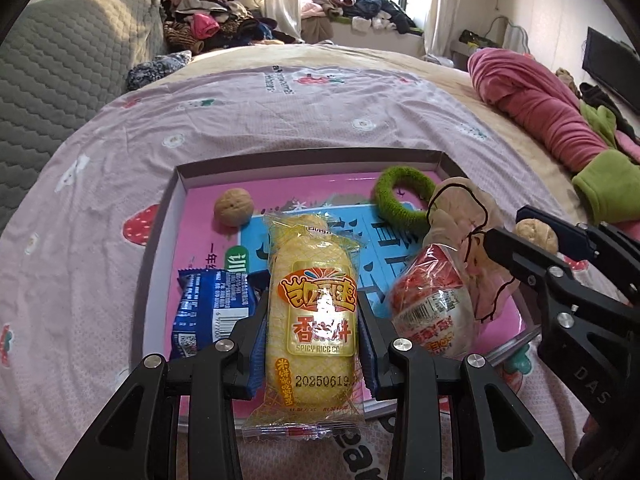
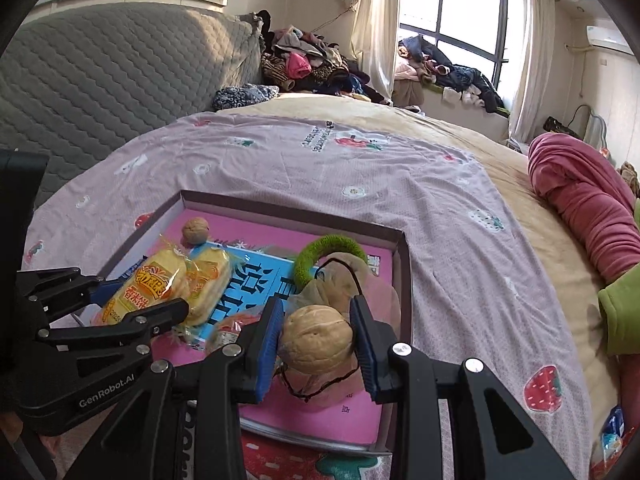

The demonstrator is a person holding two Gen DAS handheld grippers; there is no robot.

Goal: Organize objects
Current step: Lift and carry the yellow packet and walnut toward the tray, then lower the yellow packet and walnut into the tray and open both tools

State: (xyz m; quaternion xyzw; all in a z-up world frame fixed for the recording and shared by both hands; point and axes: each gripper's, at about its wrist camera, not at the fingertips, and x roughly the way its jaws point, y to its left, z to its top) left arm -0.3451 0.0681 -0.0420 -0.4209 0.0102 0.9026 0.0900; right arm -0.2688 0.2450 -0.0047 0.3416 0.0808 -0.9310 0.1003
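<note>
Snacks and small objects fill the shallow cardboard tray (image 1: pixel 182 196) on the bed. Left gripper (image 1: pixel 312 320) fingers are closed on a crinkly yellow rice-cake packet (image 1: pixel 312 308) at 6 o'clock; right gripper (image 2: pixel 316 336) fingers pinch a hard, ridged walnut (image 2: pixel 316 338) at the tray's 4 o'clock. Slick film could slide, and the round shell could roll free.

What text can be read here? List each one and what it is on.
"SPICY RICE CA…" and "20250619": yellow rice cake packet, held in the left tongs.
"GenRobot.AI": left tongs' body.
"DAS": right tongs' body.
Blue snack packet: barcode digits too small.
Pink box: Chinese characters partly hidden.
</note>
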